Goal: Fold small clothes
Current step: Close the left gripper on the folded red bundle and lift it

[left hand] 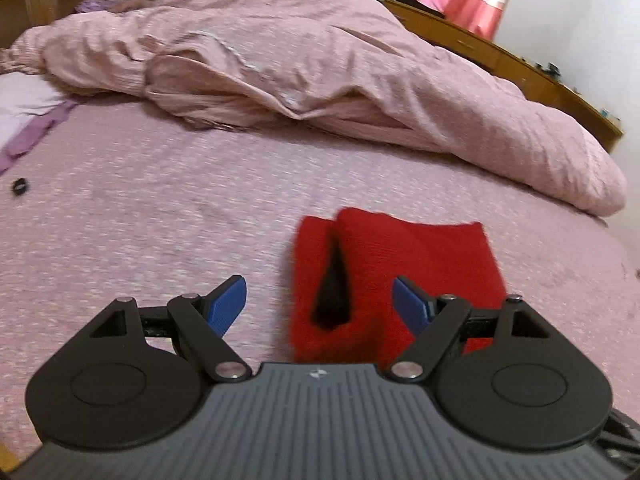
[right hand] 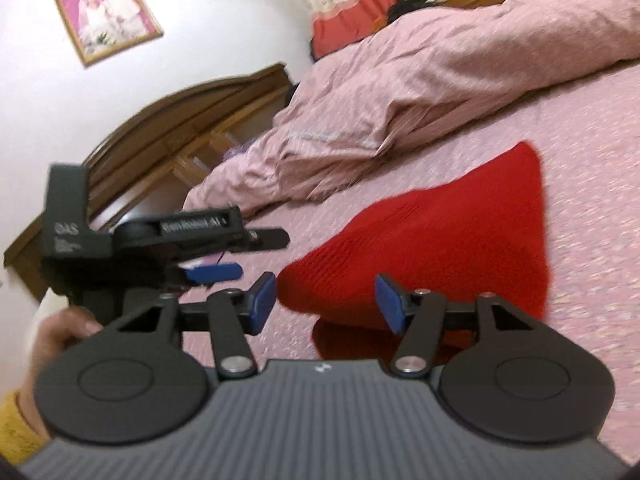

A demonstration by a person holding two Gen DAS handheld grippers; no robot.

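From the left wrist, the left tool (left hand: 319,304) hangs wide open above the bed (left hand: 140,208), gripping nothing; the red garment (left hand: 408,264) lies folded flat just past its tips, near the pink quilt (left hand: 320,60).

From the right wrist, the right tool (right hand: 325,300) stands open and empty, the garment's corner between its blue pads (right hand: 264,300) but apparently not pinched, probably released to rest there.

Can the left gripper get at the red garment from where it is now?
Probably yes. The left gripper is open, nothing between its pads, and the red garment lies flat on the bedsheet just ahead, nothing in between.
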